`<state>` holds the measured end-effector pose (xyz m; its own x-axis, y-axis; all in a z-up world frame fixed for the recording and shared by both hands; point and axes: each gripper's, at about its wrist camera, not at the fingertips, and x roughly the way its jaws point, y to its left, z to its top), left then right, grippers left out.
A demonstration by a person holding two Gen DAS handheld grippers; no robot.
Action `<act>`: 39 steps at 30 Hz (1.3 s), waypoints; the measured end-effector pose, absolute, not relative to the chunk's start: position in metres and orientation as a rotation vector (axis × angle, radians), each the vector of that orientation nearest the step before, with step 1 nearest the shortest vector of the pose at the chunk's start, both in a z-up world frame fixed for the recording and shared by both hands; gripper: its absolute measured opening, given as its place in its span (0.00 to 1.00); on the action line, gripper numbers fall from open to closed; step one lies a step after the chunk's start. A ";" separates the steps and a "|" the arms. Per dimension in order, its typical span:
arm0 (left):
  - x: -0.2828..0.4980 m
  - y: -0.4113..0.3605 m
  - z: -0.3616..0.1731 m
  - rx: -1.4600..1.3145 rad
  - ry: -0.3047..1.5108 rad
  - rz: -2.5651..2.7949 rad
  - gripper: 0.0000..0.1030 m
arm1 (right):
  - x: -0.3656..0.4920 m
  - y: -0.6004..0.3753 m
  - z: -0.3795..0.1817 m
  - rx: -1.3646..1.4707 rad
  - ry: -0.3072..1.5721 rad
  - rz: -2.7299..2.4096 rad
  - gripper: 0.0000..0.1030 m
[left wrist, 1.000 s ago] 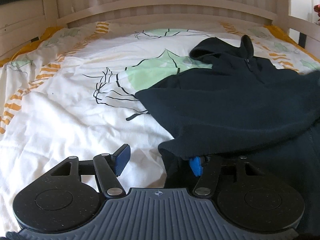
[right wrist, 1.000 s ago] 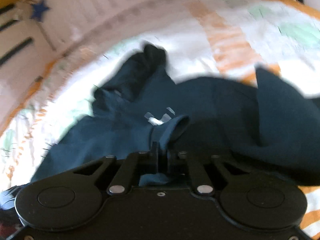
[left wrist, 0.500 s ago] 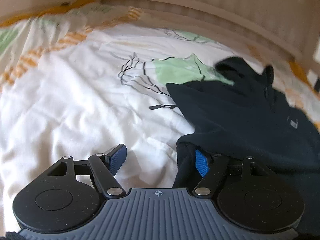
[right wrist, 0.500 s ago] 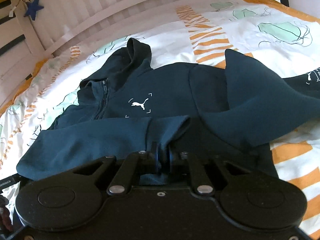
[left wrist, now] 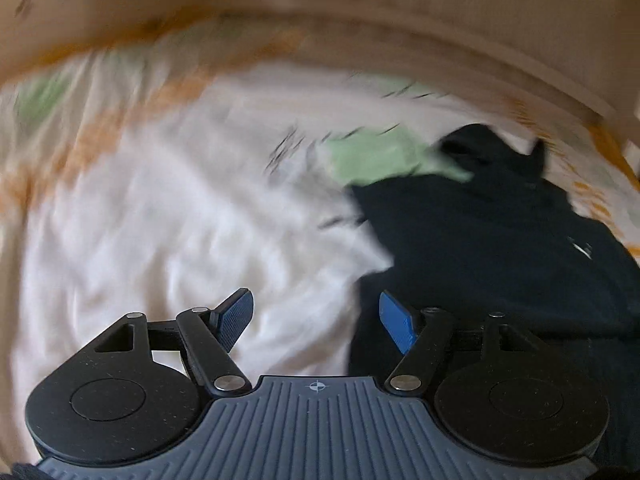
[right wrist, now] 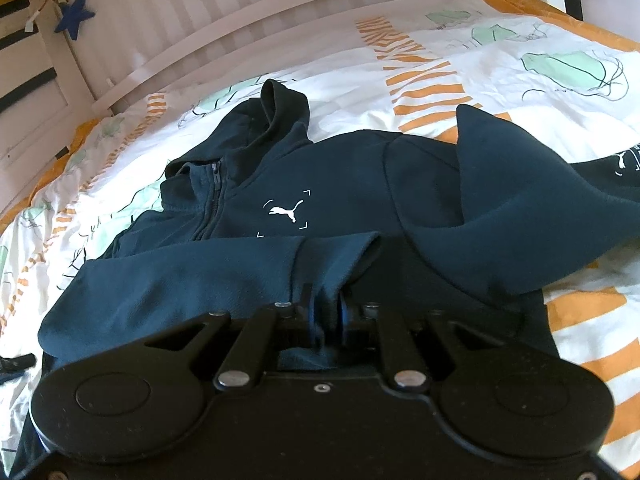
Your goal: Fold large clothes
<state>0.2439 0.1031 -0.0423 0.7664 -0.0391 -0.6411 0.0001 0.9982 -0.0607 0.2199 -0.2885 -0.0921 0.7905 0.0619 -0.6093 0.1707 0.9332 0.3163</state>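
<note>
White leaping-cat logo point(right wrist: 285, 211) (bracket-framed, no lettering) on hoodie point(right wrist: 344, 184) chest

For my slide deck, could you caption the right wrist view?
Right gripper pinching the sleeve cuff of a navy hoodie spread on a patterned duvet.

Navy hoodie point(right wrist: 344, 184), orange-striped white duvet point(right wrist: 500, 76)

The left wrist view is smeared by motion blur, so the print on the bedcover point(left wrist: 168, 216) and the outline of the dark hoodie point(left wrist: 500, 248) are unreadable there. In the right wrist view, the right tool point(right wrist: 325, 312) has its fingertips buried in the sleeve cuff point(right wrist: 332, 256), so whether they press it cannot be told. The hoodie's far sleeve point(right wrist: 616, 168) runs off the right edge.
</note>
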 end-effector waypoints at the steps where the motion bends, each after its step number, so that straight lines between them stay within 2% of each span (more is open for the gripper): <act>1: 0.246 0.093 -0.039 -0.017 0.681 -0.050 0.67 | 0.220 -0.288 -0.092 0.370 0.661 -0.061 0.23; 5: 0.268 0.067 -0.044 0.073 0.668 -0.094 0.67 | 0.220 -0.288 -0.092 0.371 0.659 -0.062 0.24; 8: 0.290 0.062 -0.064 0.134 0.694 -0.046 0.69 | 0.219 -0.286 -0.091 0.349 0.657 -0.058 0.33; 9: 0.297 0.065 -0.073 0.143 0.726 -0.027 0.70 | 0.219 -0.286 -0.091 0.341 0.656 -0.054 0.39; 12: 0.300 0.089 -0.089 0.027 0.756 -0.023 0.84 | 0.218 -0.283 -0.088 0.301 0.647 -0.059 0.43; 13: 0.299 0.094 -0.089 -0.005 0.756 -0.023 0.85 | 0.218 -0.282 -0.087 0.284 0.638 -0.077 0.44; 19: 0.295 0.095 -0.093 -0.012 0.738 -0.025 0.90 | 0.216 -0.286 -0.077 0.258 0.585 -0.219 0.46; 24: 0.292 0.097 -0.096 -0.028 0.719 -0.033 0.91 | 0.212 -0.265 -0.067 0.190 0.536 -0.112 0.46; 29: 0.294 0.095 -0.096 -0.022 0.723 -0.047 0.96 | 0.228 -0.247 -0.094 0.166 0.662 -0.043 0.46; 30: 0.295 0.096 -0.096 -0.021 0.727 -0.054 1.00 | 0.227 -0.246 -0.101 0.157 0.654 -0.050 0.46; 32: 0.298 0.095 -0.097 -0.012 0.738 -0.068 1.00 | 0.223 -0.240 -0.105 0.121 0.618 -0.050 0.49; 35: 0.300 0.094 -0.095 -0.006 0.752 -0.070 1.00 | 0.224 -0.235 -0.104 0.103 0.618 -0.027 0.63; 37: 0.300 0.094 -0.093 -0.001 0.762 -0.075 1.00 | 0.223 -0.234 -0.104 0.097 0.621 0.001 0.89; 39: 0.298 0.094 -0.087 -0.004 0.770 -0.080 1.00 | 0.222 -0.230 -0.104 0.085 0.627 0.010 0.94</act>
<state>0.2980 0.0944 -0.0869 0.7149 -0.0735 -0.6953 0.0704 0.9970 -0.0330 0.2219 -0.2304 -0.1035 0.8097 0.0348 -0.5858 0.0170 0.9964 0.0826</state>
